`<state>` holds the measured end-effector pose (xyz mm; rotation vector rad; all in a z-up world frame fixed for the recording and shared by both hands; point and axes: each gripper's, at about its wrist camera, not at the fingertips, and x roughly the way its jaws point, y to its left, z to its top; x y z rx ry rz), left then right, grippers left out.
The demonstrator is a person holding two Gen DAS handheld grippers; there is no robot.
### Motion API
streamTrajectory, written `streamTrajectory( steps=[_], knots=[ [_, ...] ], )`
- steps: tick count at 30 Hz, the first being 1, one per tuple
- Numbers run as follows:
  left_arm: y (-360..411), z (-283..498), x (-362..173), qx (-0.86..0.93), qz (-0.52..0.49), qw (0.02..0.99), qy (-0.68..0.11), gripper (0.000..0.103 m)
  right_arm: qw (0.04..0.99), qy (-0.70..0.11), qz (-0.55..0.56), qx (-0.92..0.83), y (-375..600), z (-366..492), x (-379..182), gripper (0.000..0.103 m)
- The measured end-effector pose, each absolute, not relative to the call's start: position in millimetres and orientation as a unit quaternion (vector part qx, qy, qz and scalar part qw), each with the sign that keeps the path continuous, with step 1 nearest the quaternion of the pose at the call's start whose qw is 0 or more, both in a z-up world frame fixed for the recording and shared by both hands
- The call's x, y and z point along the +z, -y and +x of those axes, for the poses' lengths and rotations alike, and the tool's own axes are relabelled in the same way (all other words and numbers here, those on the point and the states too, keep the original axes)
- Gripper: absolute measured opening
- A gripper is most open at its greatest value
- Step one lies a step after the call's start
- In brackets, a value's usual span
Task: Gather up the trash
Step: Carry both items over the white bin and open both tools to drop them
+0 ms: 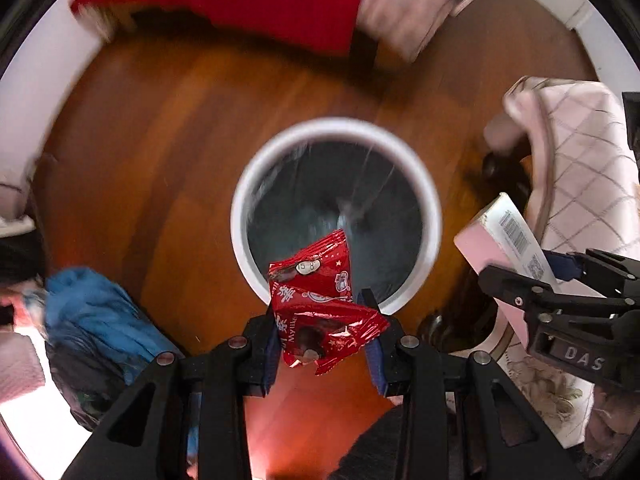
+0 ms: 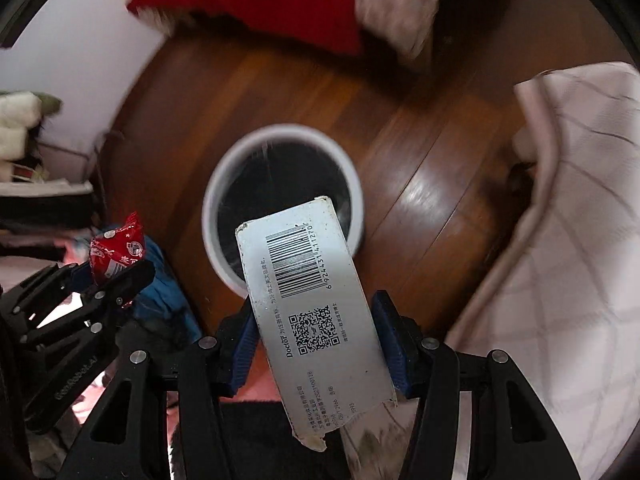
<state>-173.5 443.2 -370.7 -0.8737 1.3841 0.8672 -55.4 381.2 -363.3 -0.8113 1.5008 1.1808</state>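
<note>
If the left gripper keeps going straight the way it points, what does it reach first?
Probably the white bin: the left gripper, shut on the red wrapper, points at its near rim and dark opening. Nothing shows between them, though depth is unclear.

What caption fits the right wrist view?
Right gripper holds a barcoded carton above the white trash bin; left gripper holds a red wrapper.
</note>
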Motion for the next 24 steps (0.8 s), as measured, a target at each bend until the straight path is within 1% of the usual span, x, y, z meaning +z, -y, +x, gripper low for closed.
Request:
streamTrajectory(
  steps=[3, 7, 11, 15, 18, 19, 20, 22, 24],
  knots=[
    [-460.3, -176.5, -406.5, 0.35, -0.401, 0.577, -0.62, 0.032, 0.48, -0.636, -0.381, 0.469, -410.6, -79.0, -408.9, 0.056],
    [-474.5, -181.3, -433.8, 0.332, -0.41, 0.558, -0.641, 0.032, 0.444, -0.658, -0.423, 0.438, -434.0, -95.0, -454.4, 0.056],
    [-478.7, -197.2, -439.2, 0.316, -0.42, 0.555, -0.644, 0.033, 0.425, -0.666, -0.451, 0.415, -449.6, -93.4, -486.8, 0.056],
    [-482.4, -200.8, -441.6, 0.307, -0.444, 0.553, -0.634, 0.033, 0.408, -0.678, -0.455, 0.408, -459.4, -90.9, -500.7, 0.057],
    [-481.5, -204.0, -437.4, 0.31, -0.444, 0.557, -0.63, 0.036, 0.406, -0.683, -0.452, 0.405, -457.9, -77.4, -507.7, 0.058],
    [-482.7, -205.9, -436.5, 0.312, -0.442, 0.557, -0.63, 0.045, 0.406, -0.684, -0.451, 0.405, -458.9, -73.5, -505.4, 0.058],
    [-482.7, -206.8, -434.7, 0.314, -0.442, 0.557, -0.629, 0.062, 0.409, -0.684, -0.45, 0.404, -459.0, -72.8, -503.6, 0.059],
    [-483.2, -210.1, -429.3, 0.319, -0.441, 0.561, -0.624, 0.078, 0.413, -0.685, -0.445, 0.404, -461.3, -66.1, -502.5, 0.066],
    [-482.0, -213.3, -422.4, 0.326, -0.442, 0.563, -0.618, 0.081, 0.417, -0.684, -0.436, 0.409, -462.0, -62.4, -497.1, 0.071]
  ],
)
